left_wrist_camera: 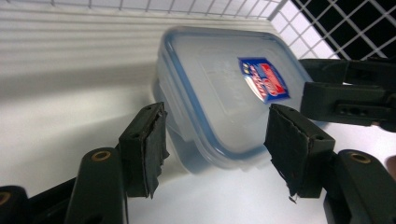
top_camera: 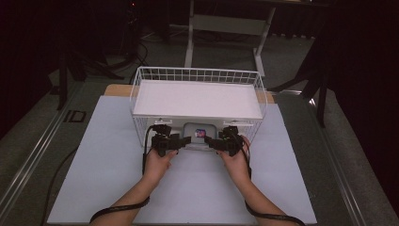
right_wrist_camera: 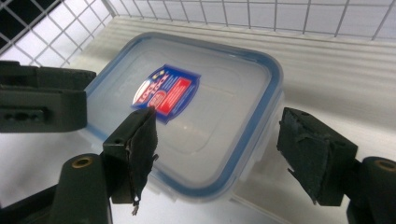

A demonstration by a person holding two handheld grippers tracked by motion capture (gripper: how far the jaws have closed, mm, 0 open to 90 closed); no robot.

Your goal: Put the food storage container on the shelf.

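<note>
Two black two-jaw grippers, left gripper (top_camera: 186,140) and right gripper (top_camera: 210,140), both spread wide and gripping nothing, flank a clear blue-rimmed plastic lidded container (top_camera: 200,133) under the white wire basket shelf (top_camera: 197,99) (smooth lid), so an uneven squeeze may slip or tilt it.

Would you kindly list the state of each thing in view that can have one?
food container: lid on, resting flat under the wire rack, ungripped.
left gripper: open, fingers either side of a container corner.
right gripper: open, fingers straddling the container's near edge.
wire rack: upright on the table, white tray on top.
</note>
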